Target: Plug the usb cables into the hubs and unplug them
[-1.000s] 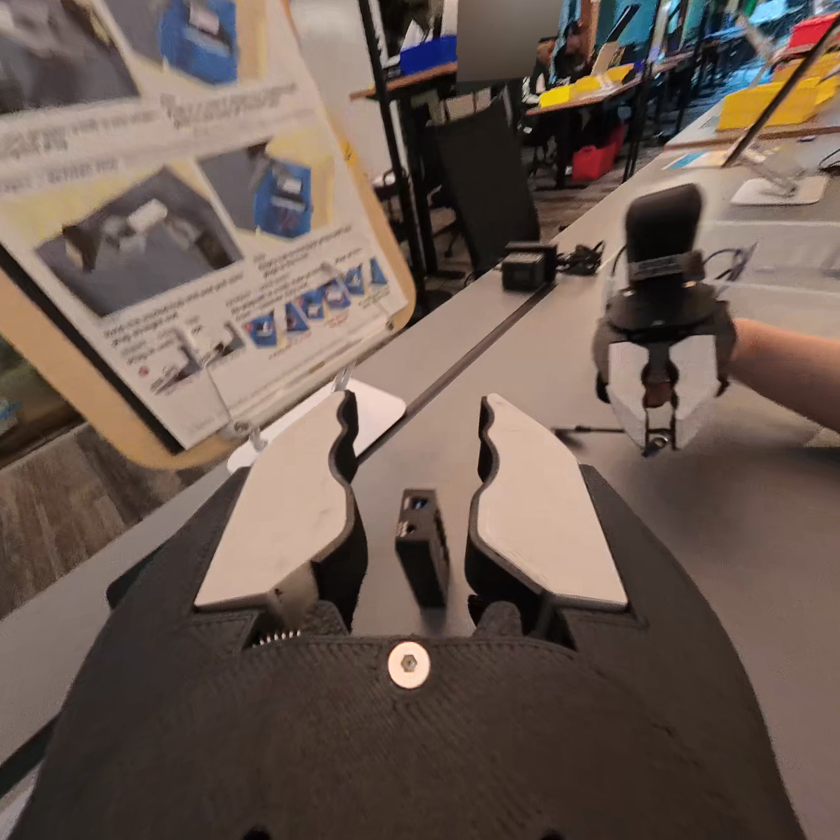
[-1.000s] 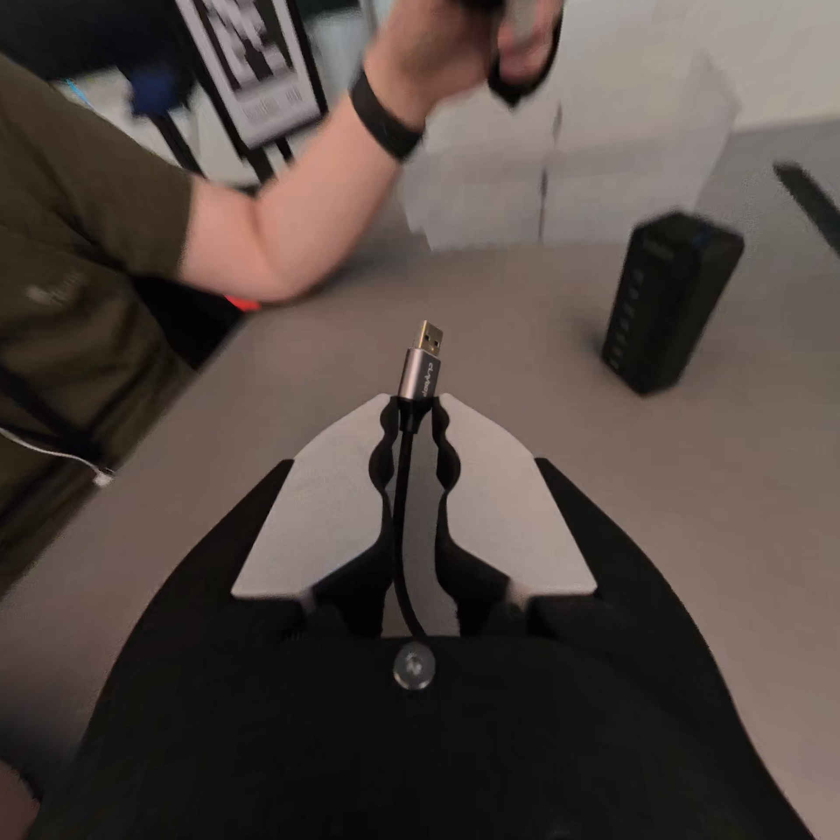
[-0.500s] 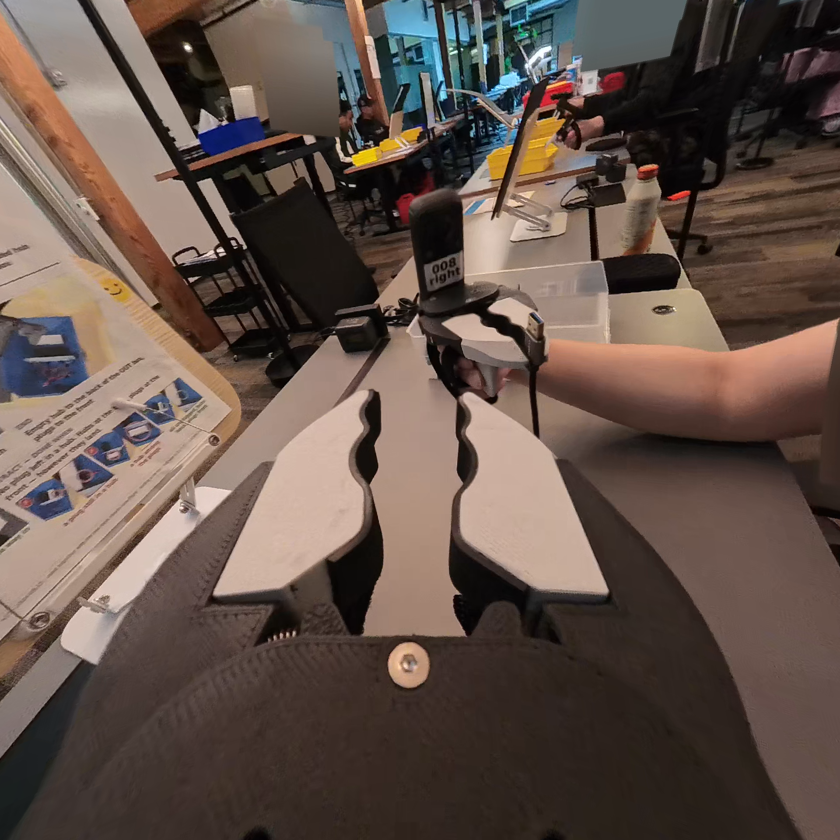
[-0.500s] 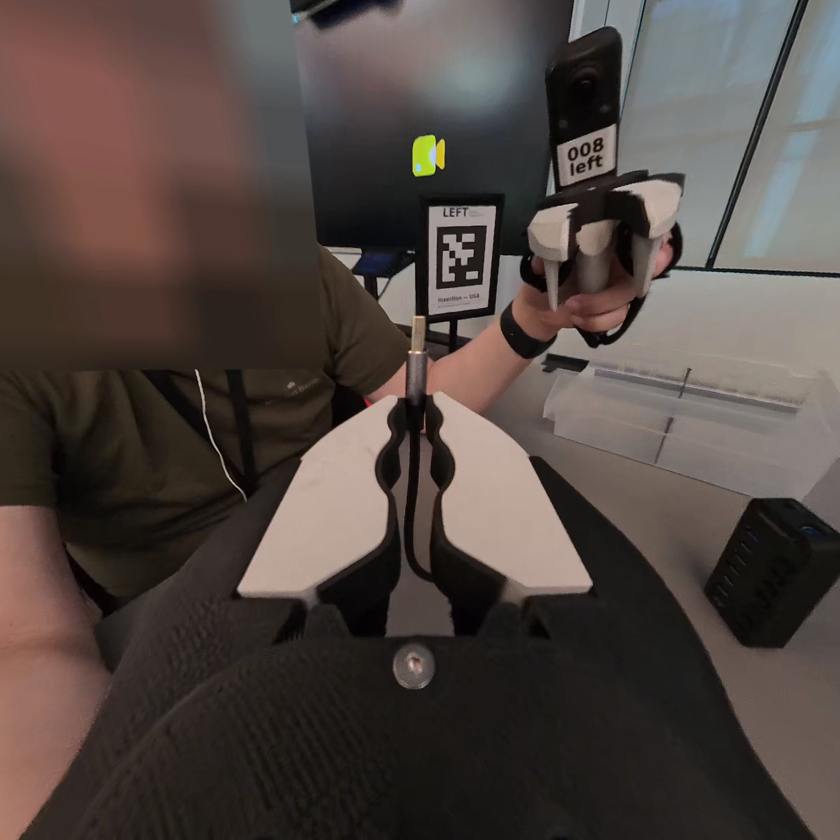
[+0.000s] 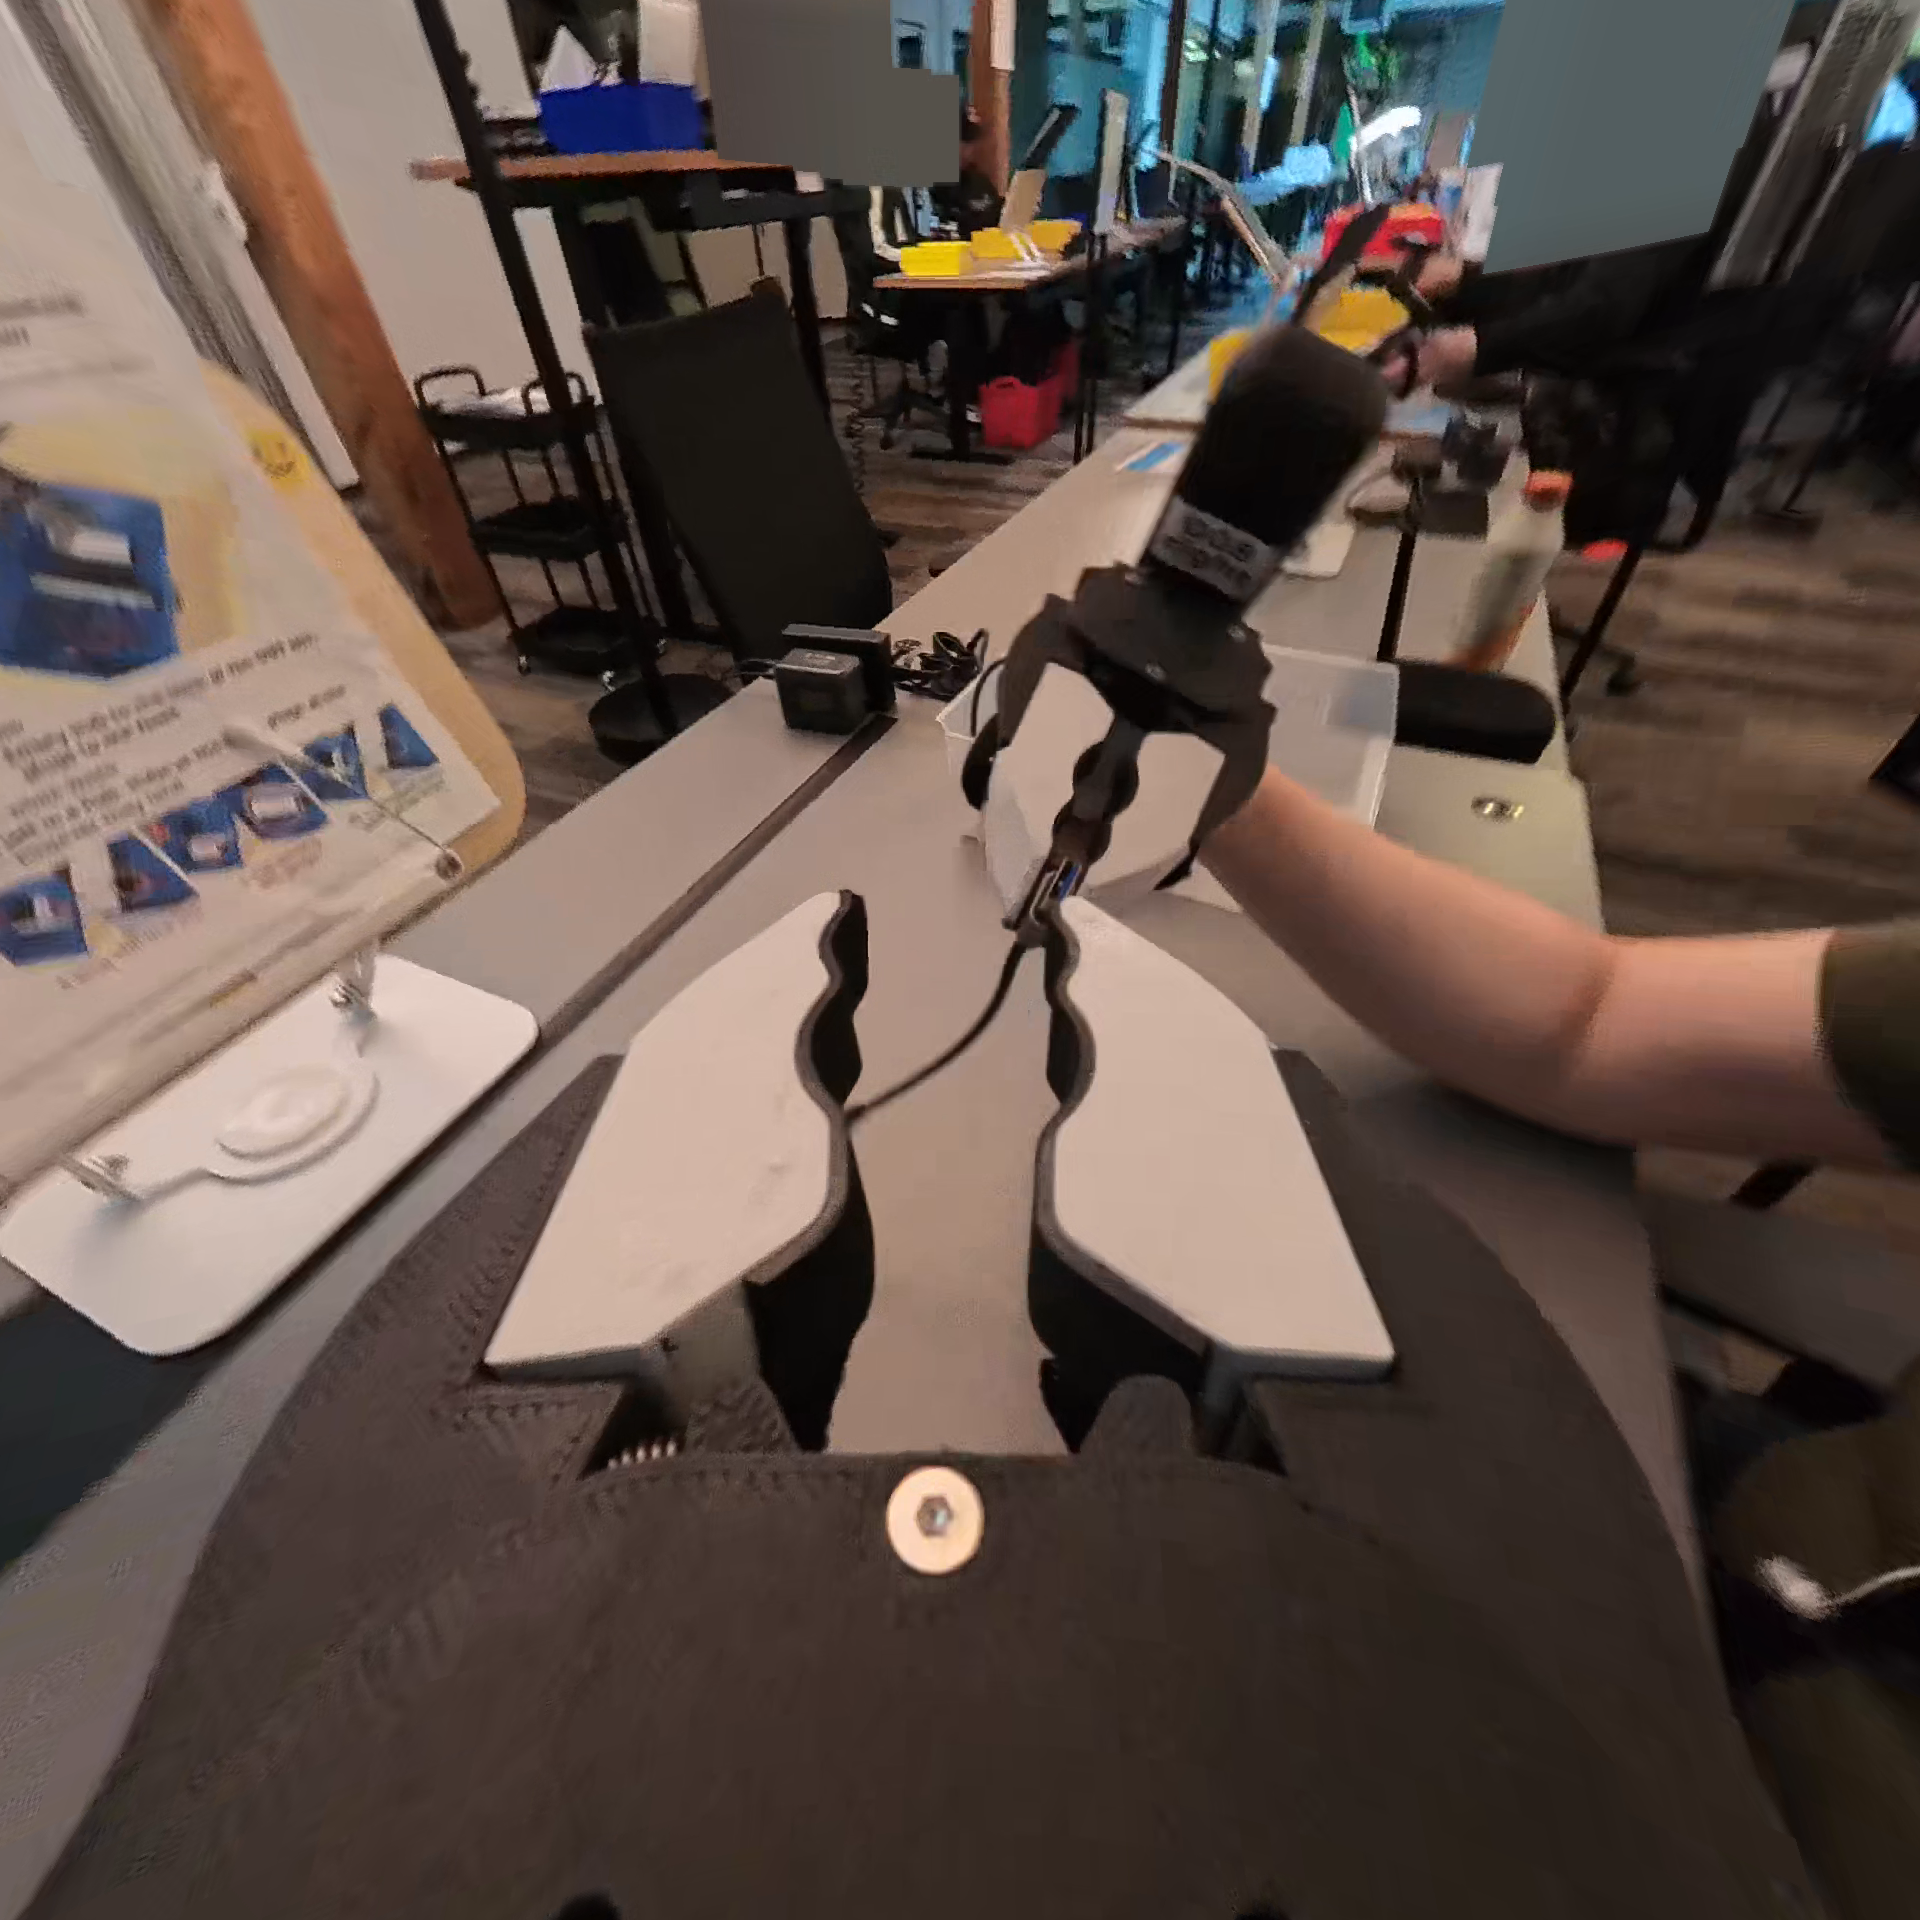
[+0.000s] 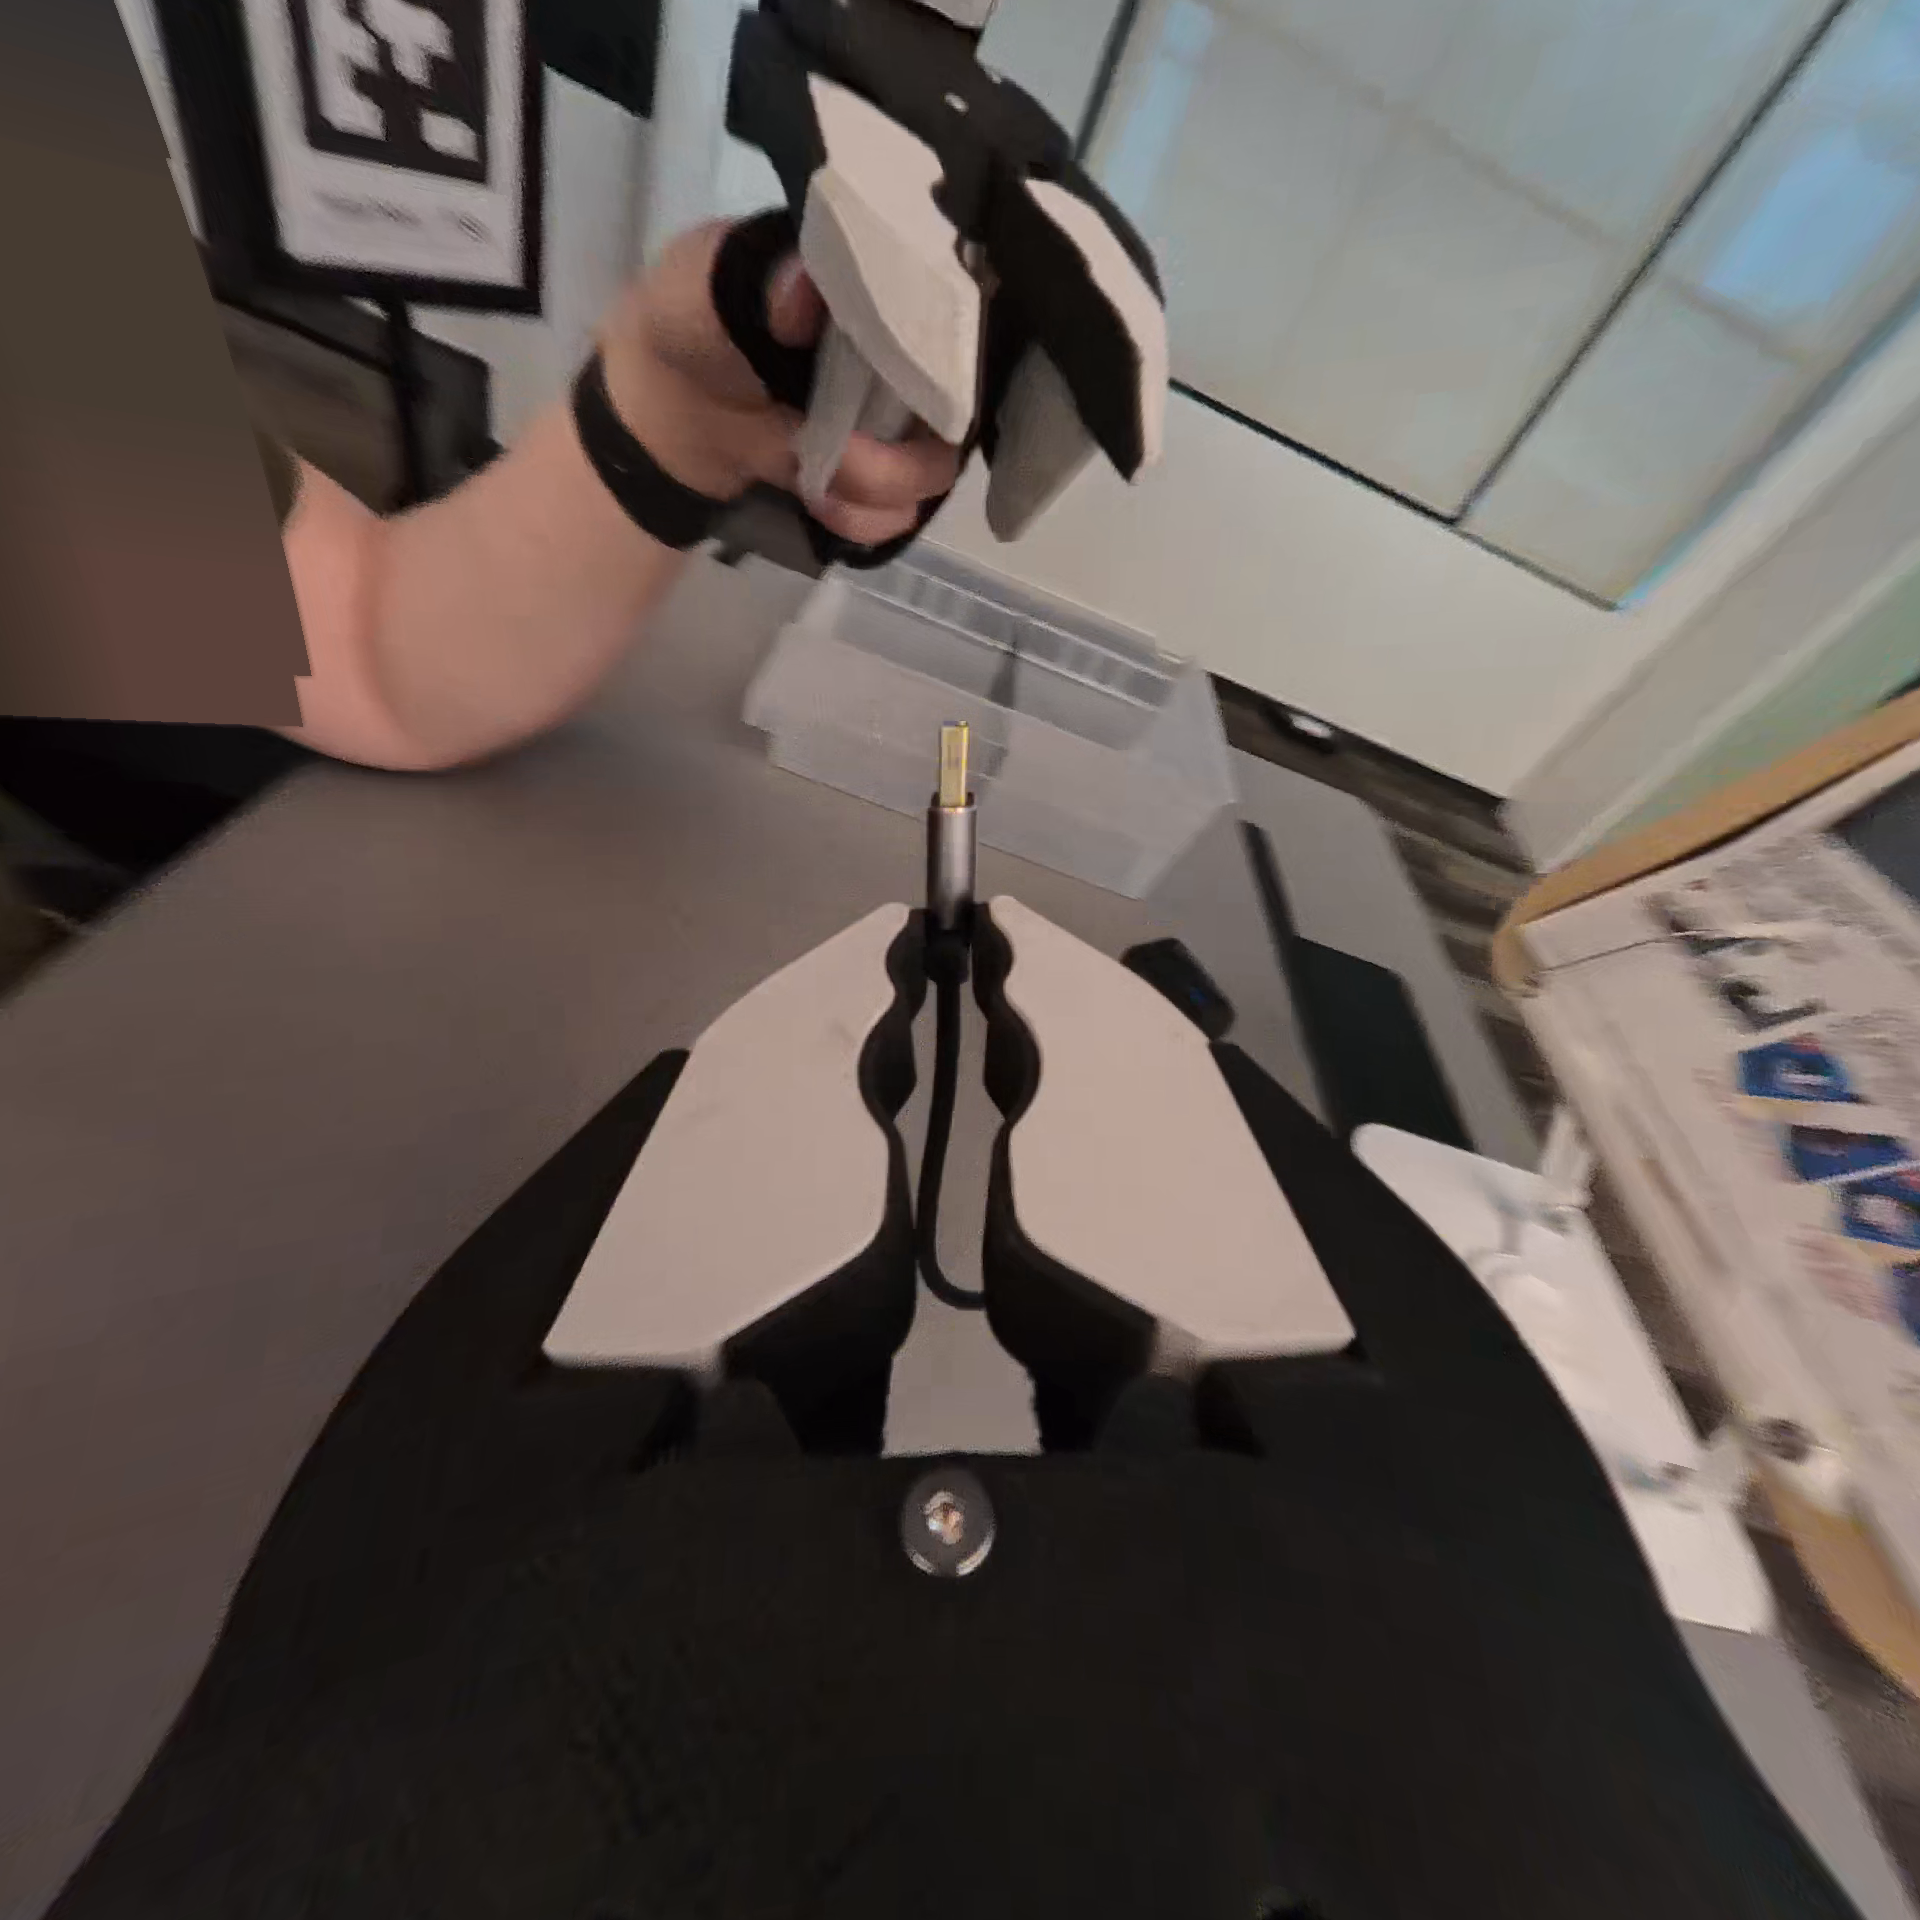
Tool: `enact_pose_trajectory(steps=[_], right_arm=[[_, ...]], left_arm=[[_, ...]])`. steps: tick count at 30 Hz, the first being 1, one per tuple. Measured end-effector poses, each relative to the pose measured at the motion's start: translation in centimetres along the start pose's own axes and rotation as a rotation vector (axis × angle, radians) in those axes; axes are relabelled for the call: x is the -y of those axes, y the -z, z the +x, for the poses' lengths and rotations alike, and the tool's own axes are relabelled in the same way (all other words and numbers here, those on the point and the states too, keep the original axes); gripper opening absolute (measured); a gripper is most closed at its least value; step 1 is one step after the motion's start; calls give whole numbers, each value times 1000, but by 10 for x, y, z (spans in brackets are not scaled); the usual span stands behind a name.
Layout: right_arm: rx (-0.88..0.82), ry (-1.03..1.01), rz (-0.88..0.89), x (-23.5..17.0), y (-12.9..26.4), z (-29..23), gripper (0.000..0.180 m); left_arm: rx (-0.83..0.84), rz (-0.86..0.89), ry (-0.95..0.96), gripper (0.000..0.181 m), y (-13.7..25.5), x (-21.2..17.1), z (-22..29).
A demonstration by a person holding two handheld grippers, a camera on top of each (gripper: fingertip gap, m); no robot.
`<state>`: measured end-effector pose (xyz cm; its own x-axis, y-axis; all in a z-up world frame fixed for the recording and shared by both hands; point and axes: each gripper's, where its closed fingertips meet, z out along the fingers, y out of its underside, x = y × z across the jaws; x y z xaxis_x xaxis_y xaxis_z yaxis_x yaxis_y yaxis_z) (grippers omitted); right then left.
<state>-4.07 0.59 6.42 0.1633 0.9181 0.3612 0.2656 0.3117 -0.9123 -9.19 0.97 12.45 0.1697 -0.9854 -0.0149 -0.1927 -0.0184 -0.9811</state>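
Note:
My right gripper [image 6: 951,914] is shut on a black USB cable [image 6: 940,1122]. Its grey plug with a gold tip [image 6: 954,790] sticks out past the fingertips, above the grey table [image 6: 416,1039]. A black hub [image 6: 1184,982] peeks out behind my right finger. My left gripper [image 5: 951,914] is open and empty above the table. It also shows in the right wrist view [image 6: 1039,447], raised in the air. In the left wrist view the right gripper [image 5: 1070,862] points its plug [image 5: 1055,883] at my left fingertips. The cable [image 5: 935,1049] hangs between my left fingers. No hub shows in that view.
An instruction board [image 5: 239,727] on a white stand base [image 5: 260,1132] is at the table's left. A clear plastic box [image 5: 1340,707] and a small black box with cords [image 5: 831,681] sit at the far end. The person's forearm [image 5: 1507,1018] lies along the right. The left gripper's tips are roughly 9 centimeters from the right gripper's. About 20 centimeters separates my right fingertips from the black hub [image 6: 1184,982].
The right gripper has tipped down and swung toward the left gripper, still holding the cable. The left gripper has opened wider. The hub is now mostly hidden behind my right finger.

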Motion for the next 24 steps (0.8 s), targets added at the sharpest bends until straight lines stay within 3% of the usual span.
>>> enact_pose_trajectory(steps=[3,13,17,22,24], right_arm=[[-25,75,-22,6,-8,-4,8],[-30,87,-50,4,-14,-5,8],[-222,235,-86,9,-10,14,8],[-588,508,-104,36,8,39,8],[-635,587,-132,41,8,38,8]], left_arm=[[-62,21,79,33,0,2,3],[-65,-60,92,31,-6,-13,0],[-54,-34,192,34,-8,-13,-9],[-57,-14,219,57,-22,-10,-3],[-33,10,208,59,-30,-7,-1]])
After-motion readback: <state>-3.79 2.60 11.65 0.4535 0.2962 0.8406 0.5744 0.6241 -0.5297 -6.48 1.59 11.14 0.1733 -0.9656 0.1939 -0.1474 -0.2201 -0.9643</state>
